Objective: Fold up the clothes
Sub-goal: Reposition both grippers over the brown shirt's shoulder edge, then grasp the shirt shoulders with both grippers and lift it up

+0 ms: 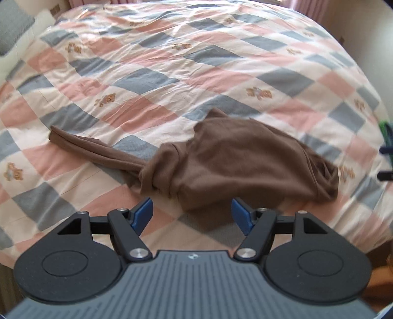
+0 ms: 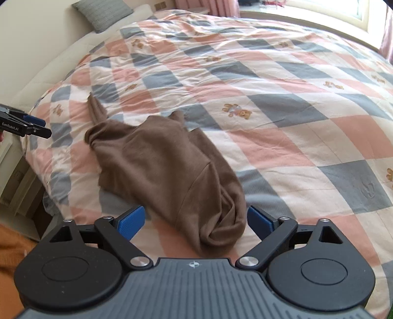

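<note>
Checkered pink, grey & white bear-print quilt (image 1: 152,81) under crumpled brown knit top (image 1: 240,159); my left gripper (image 1: 192,212) & right gripper (image 2: 195,219) both spread wide, holding nothing.

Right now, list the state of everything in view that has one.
brown garment: crumpled, unfolded, one sleeve stretched out flat on the quilt
left gripper: open, empty, just short of the garment
right gripper: open, empty, bunched garment end between its fingers
checked quilt: spread out, wrinkled
grey pillow: propped against the headboard
</note>
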A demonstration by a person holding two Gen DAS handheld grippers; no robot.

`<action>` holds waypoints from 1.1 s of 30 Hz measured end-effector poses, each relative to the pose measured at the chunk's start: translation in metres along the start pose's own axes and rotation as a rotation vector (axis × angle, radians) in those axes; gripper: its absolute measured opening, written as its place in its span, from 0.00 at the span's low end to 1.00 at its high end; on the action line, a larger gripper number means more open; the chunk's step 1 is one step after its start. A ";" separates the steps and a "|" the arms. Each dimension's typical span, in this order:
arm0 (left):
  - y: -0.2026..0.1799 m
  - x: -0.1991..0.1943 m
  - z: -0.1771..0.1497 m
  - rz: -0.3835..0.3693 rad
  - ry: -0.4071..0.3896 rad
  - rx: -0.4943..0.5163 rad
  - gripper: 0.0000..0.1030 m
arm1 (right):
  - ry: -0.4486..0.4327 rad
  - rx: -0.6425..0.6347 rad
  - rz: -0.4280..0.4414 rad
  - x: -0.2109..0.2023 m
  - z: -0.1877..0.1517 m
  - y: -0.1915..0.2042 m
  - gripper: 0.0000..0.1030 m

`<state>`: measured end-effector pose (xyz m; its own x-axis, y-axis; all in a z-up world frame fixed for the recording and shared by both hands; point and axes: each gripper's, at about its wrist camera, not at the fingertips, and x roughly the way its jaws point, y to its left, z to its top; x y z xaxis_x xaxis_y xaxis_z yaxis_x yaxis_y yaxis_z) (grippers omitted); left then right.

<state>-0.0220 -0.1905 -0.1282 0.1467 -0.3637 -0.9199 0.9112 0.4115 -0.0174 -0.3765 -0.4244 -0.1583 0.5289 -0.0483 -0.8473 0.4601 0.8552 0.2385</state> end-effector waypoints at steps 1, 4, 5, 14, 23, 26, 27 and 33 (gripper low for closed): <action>0.008 0.011 0.010 -0.026 0.006 -0.010 0.65 | 0.005 0.015 0.006 0.007 0.006 -0.005 0.87; 0.031 0.044 0.042 -0.105 0.026 -0.041 0.73 | 0.021 0.063 0.032 0.031 0.027 -0.018 0.85; 0.038 0.055 0.052 -0.132 0.033 -0.051 0.73 | 0.027 0.079 0.045 0.040 0.033 -0.023 0.85; 0.075 0.203 0.107 -0.289 0.281 -0.100 0.78 | 0.078 0.198 0.140 0.125 0.078 -0.055 0.81; 0.097 0.210 0.062 -0.492 0.362 -0.112 0.03 | 0.137 0.275 0.217 0.177 0.085 -0.067 0.78; 0.121 0.181 0.036 -0.470 0.339 -0.136 0.03 | 0.152 0.279 0.261 0.190 0.086 -0.066 0.77; 0.127 0.174 0.027 -0.450 0.338 -0.133 0.03 | 0.159 0.275 0.277 0.195 0.087 -0.063 0.76; 0.124 0.179 0.020 -0.480 0.313 -0.168 0.09 | 0.252 0.238 0.325 0.232 0.088 -0.060 0.66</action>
<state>0.1249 -0.2211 -0.2867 -0.4103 -0.2893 -0.8649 0.7702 0.3979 -0.4984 -0.2184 -0.5328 -0.3275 0.4964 0.3537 -0.7927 0.4659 0.6619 0.5872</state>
